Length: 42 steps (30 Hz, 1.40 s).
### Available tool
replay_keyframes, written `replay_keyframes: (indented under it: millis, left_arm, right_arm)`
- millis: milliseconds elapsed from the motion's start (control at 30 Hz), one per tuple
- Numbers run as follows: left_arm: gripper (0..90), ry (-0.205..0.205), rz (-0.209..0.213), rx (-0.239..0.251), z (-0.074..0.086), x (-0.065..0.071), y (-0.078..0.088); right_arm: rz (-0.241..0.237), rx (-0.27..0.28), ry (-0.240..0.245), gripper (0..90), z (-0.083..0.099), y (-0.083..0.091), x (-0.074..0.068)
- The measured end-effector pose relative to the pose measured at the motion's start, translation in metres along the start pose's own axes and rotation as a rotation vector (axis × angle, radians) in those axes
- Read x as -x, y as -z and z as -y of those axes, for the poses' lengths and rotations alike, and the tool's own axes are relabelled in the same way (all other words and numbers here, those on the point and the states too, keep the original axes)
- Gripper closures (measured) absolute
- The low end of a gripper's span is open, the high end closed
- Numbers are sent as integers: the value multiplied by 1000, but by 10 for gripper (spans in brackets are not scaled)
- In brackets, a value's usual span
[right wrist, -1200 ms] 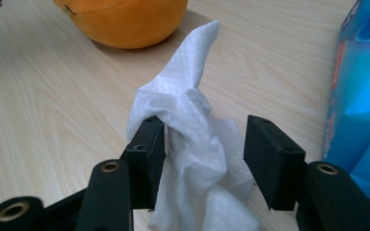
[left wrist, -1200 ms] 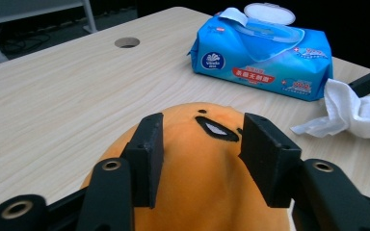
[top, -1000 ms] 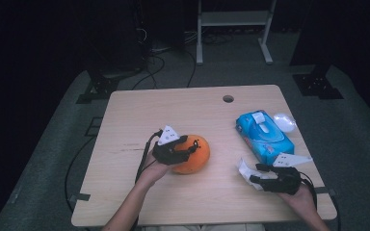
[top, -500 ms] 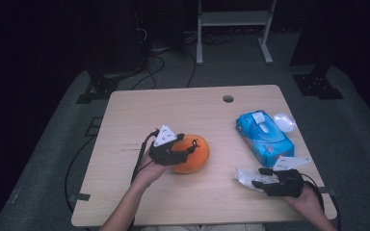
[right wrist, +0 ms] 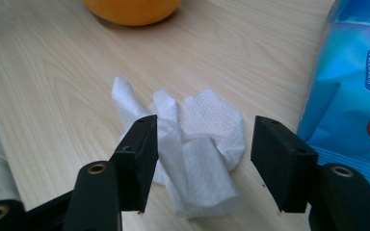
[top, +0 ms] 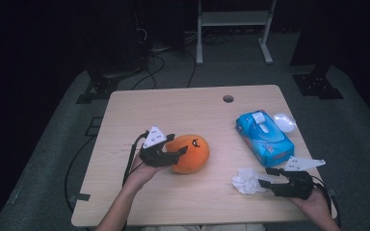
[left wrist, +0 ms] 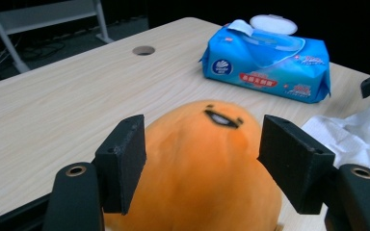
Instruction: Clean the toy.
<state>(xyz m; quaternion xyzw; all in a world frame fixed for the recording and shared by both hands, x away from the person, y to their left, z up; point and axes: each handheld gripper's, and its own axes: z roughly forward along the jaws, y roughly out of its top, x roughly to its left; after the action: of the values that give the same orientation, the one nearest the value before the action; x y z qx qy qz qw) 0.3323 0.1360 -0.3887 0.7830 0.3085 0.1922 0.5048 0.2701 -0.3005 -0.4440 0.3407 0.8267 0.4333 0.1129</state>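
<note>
Wooden table (top: 183,110), orange plush (top: 191,153) between left gripper (top: 173,153)'s just-opening jaws, crumpled tissue (top: 244,182) between right gripper (top: 266,177)'s parted jaws

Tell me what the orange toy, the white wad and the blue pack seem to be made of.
Orange toy: likely plush fabric, matte, fuzzy, stitched face. White wad: tissue or wipe, embossed and crumpled. Blue pack: glossy printed plastic film with a white flip lid.

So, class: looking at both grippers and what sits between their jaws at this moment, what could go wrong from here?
1. The left gripper has just been opening around the orange plush toy; its pads look clear of it, so the round toy might roll or shift.
2. The right gripper stands open around the crumpled wipe; closing could pinch only a loose fold.
</note>
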Motion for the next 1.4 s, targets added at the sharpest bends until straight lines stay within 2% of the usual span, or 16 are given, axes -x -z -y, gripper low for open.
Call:
replay_keyframes:
  millis: [233, 300, 600, 867, 1133, 1200, 1267, 1333, 1400]
  left_arm:
    - [312, 21, -34, -15, 12, -10, 17]
    - [309, 8, -48, -30, 16, -12, 21]
    - [298, 24, -69, -52, 33, -17, 36]
    - [281, 68, -92, -72, 51, -22, 51]
    - [264, 94, -99, -77, 70, -15, 57]
    - [255, 109, -101, -71, 75, -13, 58]
    - [243, 145, -98, -54, 82, -10, 59]
    - [224, 138, -107, -70, 88, -7, 60]
    - [220, 146, -110, -65, 91, -5, 63]
  right_arm:
    - [-13, 23, -6, 409, -2, 1, 0]
    - [-16, 22, -11, 407, -2, 1, 0]
    - [-21, 45, -37, 398, -1, 6, 4]
    - [-27, 73, -68, 385, 1, 11, 9]
    - [-35, 76, -97, 379, 6, 9, 12]
    - [-41, 79, -101, 379, 7, 9, 12]
    - [-41, 78, -111, 375, 9, 9, 12]
    - [-42, 86, -119, 364, 10, 10, 13]
    - [-44, 97, -140, 349, 12, 12, 14]
